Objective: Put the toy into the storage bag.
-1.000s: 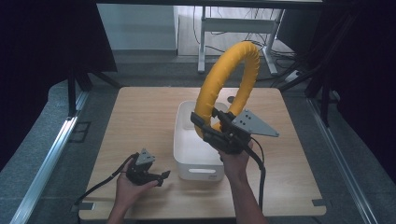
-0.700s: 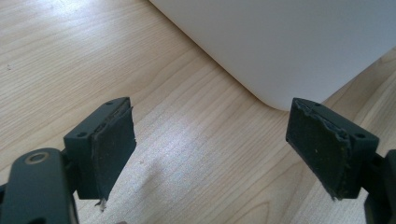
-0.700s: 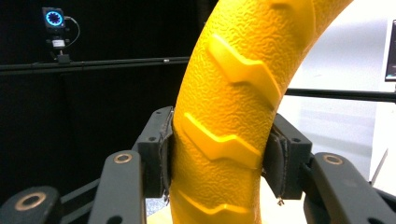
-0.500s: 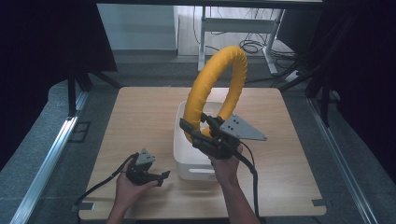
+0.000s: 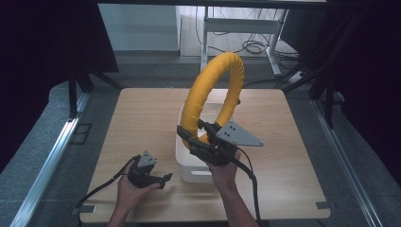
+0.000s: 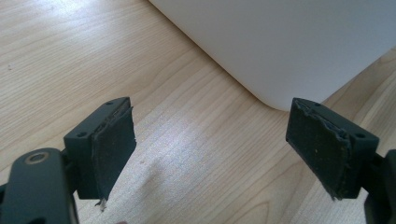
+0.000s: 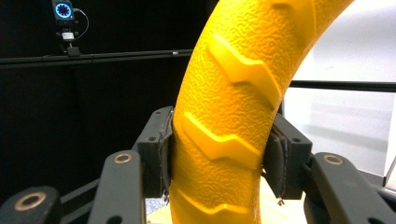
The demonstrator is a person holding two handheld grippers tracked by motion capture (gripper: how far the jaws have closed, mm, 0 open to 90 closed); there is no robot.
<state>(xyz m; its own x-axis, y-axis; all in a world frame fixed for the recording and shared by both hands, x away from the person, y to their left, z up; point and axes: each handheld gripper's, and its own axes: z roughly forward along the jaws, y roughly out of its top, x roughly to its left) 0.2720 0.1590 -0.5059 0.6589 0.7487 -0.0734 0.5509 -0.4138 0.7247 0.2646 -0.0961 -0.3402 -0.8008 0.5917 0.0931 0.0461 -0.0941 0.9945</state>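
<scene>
A big yellow ring (image 5: 215,90) with a bumpy, ridged skin (image 7: 233,107) stands upright above the white bin (image 5: 189,163) in the middle of the table. My right gripper (image 5: 196,137) is shut on the ring's lower part, one pad pressing each side of it (image 7: 217,161). Near the table's front left, my left gripper (image 5: 163,178) rests low over the wood, open with nothing between its jaws (image 6: 210,149). Just ahead of it is the white bin's rounded corner (image 6: 280,51).
The wooden table (image 5: 142,118) has bare wood left and right of the bin. Black curtains and metal frame rails flank the table. A desk frame with cables (image 5: 246,33) stands on the floor beyond the far edge.
My right gripper has carried the yellow ring to the left and slightly toward the front, over the bin. The left gripper has stayed where it was.
</scene>
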